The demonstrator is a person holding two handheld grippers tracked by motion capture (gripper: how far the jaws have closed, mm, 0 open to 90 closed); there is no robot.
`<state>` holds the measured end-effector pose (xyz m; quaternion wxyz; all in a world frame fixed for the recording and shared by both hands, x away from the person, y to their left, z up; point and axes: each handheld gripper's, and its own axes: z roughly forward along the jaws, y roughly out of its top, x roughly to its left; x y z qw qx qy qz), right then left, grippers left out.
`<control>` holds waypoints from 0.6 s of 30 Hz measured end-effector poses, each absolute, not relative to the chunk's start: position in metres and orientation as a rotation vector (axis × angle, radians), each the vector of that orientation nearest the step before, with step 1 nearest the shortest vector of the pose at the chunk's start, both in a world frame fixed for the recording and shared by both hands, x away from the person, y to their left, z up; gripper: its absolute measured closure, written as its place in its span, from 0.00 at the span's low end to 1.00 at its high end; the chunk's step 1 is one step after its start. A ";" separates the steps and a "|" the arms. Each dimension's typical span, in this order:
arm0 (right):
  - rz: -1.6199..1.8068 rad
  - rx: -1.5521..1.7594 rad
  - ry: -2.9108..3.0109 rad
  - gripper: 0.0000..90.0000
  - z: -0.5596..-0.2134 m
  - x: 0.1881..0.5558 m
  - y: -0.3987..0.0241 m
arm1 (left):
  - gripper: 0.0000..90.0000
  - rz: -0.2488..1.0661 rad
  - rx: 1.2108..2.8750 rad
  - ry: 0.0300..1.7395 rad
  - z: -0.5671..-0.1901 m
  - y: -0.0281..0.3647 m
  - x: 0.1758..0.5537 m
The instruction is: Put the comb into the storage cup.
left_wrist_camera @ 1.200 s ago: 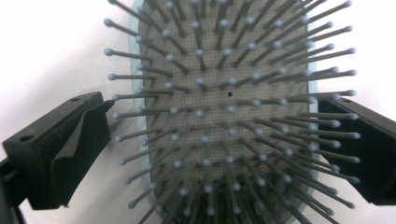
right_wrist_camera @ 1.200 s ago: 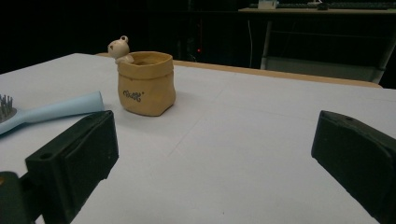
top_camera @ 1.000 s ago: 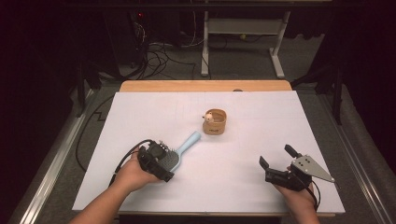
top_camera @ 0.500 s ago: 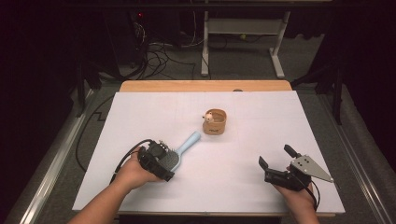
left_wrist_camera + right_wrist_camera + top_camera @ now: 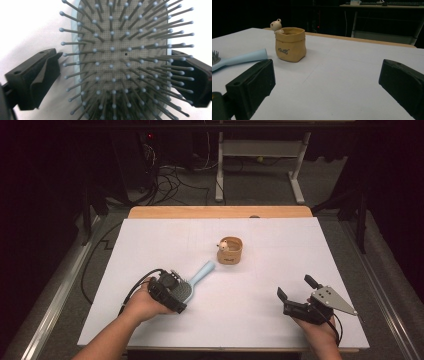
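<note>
The hairbrush (image 5: 192, 282) lies on the white-covered desk (image 5: 270, 240), left of centre and nearer the front edge than the back, bristles up, its pale blue handle pointing toward the middle of the desk. The left claw (image 5: 174, 289) is down over the brush head; in the left gripper view its two black jaws stand apart on either side of the bristle pad (image 5: 120, 57), the pads close to the rim of the head, though I cannot tell whether they press on it yet.

The brush looks light and stiff: a hard plastic body with a cushioned pad and thin ball-tipped pins that will bend and give no firm hold. The smooth rim may slip under the pads, so a squeeze across the two side edges of the head, below the pins, seems the safest grip; the narrow handle would be another place to take it, but it would likely let the head swing.

The right claw (image 5: 296, 294) rests near the front right corner, wide open and holding nothing, and it faces the pot.

A small tan pot (image 5: 230, 251) shaped like a rolled-down sack stands upright around the middle of the desk, just beyond the tip of the handle and apart from it. A little bear figure (image 5: 276, 25) peeks over its rim. Its inside is not visible, so what it holds, if anything, cannot be told. It looks ceramic and so breakable.
</note>
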<state>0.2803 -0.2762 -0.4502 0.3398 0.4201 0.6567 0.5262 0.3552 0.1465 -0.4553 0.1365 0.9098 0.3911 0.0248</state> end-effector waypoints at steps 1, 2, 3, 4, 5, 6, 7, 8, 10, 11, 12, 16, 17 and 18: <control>1.369 1.093 1.710 0.02 -0.450 0.280 -0.276 | 0.05 0.076 2.634 1.131 -0.455 0.147 0.355; 1.367 1.091 1.710 0.02 -0.450 0.281 -0.276 | 0.07 0.080 2.633 1.132 -0.454 0.147 0.355; 1.367 1.091 1.711 0.02 -0.450 0.281 -0.276 | 0.08 0.084 2.630 1.133 -0.454 0.147 0.355; 1.366 1.092 1.711 0.02 -0.450 0.280 -0.276 | 0.10 0.083 2.628 1.135 -0.453 0.148 0.355; 1.366 1.092 1.712 0.02 -0.450 0.280 -0.276 | 0.13 0.085 2.630 1.127 -0.452 0.148 0.355; 1.366 1.092 1.711 0.02 -0.450 0.280 -0.276 | 0.18 0.091 2.630 1.119 -0.451 0.149 0.355; 1.366 1.091 1.711 0.02 -0.450 0.280 -0.276 | 0.22 0.094 2.629 1.114 -0.450 0.149 0.354; 1.366 1.090 1.710 0.02 -0.450 0.281 -0.276 | 0.22 0.092 2.628 1.117 -0.450 0.149 0.354; 1.366 1.091 1.710 0.02 -0.450 0.281 -0.276 | 0.22 0.093 2.628 1.119 -0.450 0.148 0.354; 1.366 1.092 1.710 0.02 -0.450 0.280 -0.276 | 0.22 0.091 2.627 1.124 -0.450 0.148 0.354; 1.366 1.092 1.709 0.02 -0.450 0.280 -0.276 | 0.22 0.092 2.629 1.127 -0.450 0.148 0.354; 1.366 1.095 1.708 0.02 -0.450 0.280 -0.276 | 0.23 0.096 2.640 1.128 -0.449 0.147 0.355; 1.367 1.096 1.708 0.02 -0.450 0.280 -0.276 | 0.23 0.093 2.639 1.131 -0.449 0.147 0.355; 1.367 1.096 1.707 0.02 -0.450 0.280 -0.276 | 0.23 0.092 2.641 1.131 -0.449 0.146 0.355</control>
